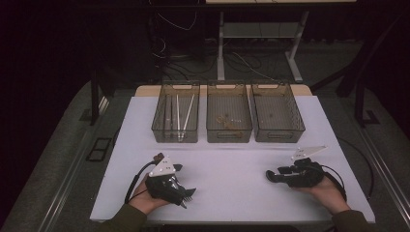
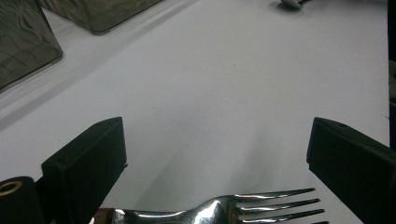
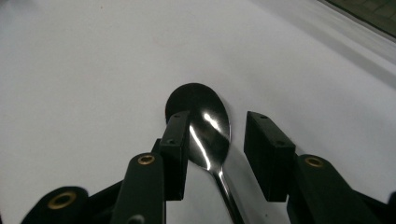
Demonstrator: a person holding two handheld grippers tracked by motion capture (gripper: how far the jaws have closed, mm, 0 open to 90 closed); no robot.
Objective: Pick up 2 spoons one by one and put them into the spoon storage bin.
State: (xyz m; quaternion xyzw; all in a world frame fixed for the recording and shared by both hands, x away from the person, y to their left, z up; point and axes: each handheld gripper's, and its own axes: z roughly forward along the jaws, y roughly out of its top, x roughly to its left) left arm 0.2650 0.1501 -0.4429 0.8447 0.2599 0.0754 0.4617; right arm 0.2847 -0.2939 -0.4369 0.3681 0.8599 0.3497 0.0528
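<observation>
2 tongs agape: left point(image 2: 215, 163) over fork point(image 2: 219, 211), right point(image 3: 215, 154) straddling spoon point(image 3: 208, 130), table point(image 1: 232, 164) bare between.

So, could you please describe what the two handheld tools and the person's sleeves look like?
Both are black. The left tool and the right tool each carry a pale grey three-cornered plate on top and trail a black cable. Up close, the jaws are blocky black pads on arms with brass-coloured rivets. The person's sleeves are olive-brown.

The room around me is dark. My white counter point(image 1: 232, 183) stands on a grey floor point(image 1: 63, 159). Behind it I see a desk frame with pale legs point(image 1: 221, 48), and loose cables point(image 1: 174, 53) lie on the floor.
</observation>
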